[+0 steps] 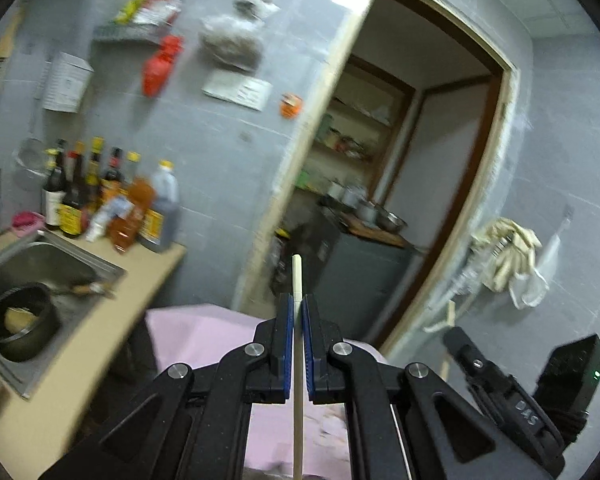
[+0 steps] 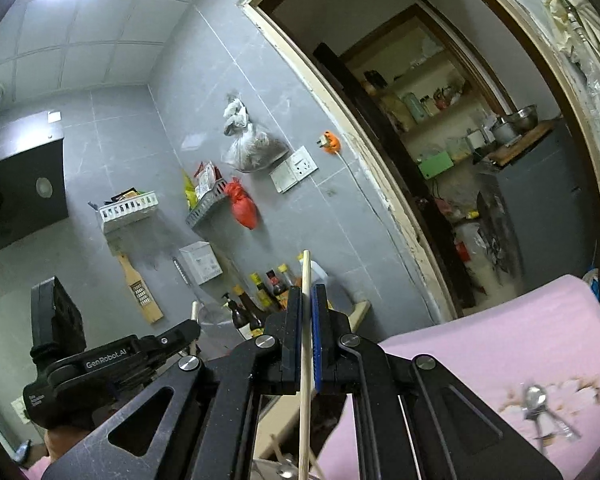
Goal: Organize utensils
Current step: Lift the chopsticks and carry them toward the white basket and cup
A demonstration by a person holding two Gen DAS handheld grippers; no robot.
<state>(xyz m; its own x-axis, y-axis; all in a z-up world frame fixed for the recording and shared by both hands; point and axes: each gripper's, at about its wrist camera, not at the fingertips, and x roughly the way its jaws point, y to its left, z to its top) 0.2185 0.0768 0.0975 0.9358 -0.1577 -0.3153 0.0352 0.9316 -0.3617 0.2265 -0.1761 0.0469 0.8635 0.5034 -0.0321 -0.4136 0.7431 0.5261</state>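
Note:
My left gripper [image 1: 297, 300] is shut on a pale wooden chopstick [image 1: 297, 280] that runs between the blue pads and sticks out upward past the tips. My right gripper [image 2: 307, 292] is shut on a second pale chopstick [image 2: 306, 272], also pointing up. Both are lifted, facing the grey tiled wall and doorway. Several metal spoons [image 2: 540, 412] lie blurred on the pink table surface [image 2: 500, 332] at lower right of the right wrist view. The right gripper's body [image 1: 512, 396] shows at lower right of the left wrist view; the left gripper's body [image 2: 100, 364] shows at left of the right wrist view.
A steel sink [image 1: 52, 264] with a black pot [image 1: 20, 324] sits at the left, sauce bottles [image 1: 104, 196] behind it on the beige counter [image 1: 80, 360]. An open doorway [image 1: 400, 180] leads to a storage room. Wall baskets [image 2: 128, 210] and a red bag [image 2: 242, 204] hang on the wall.

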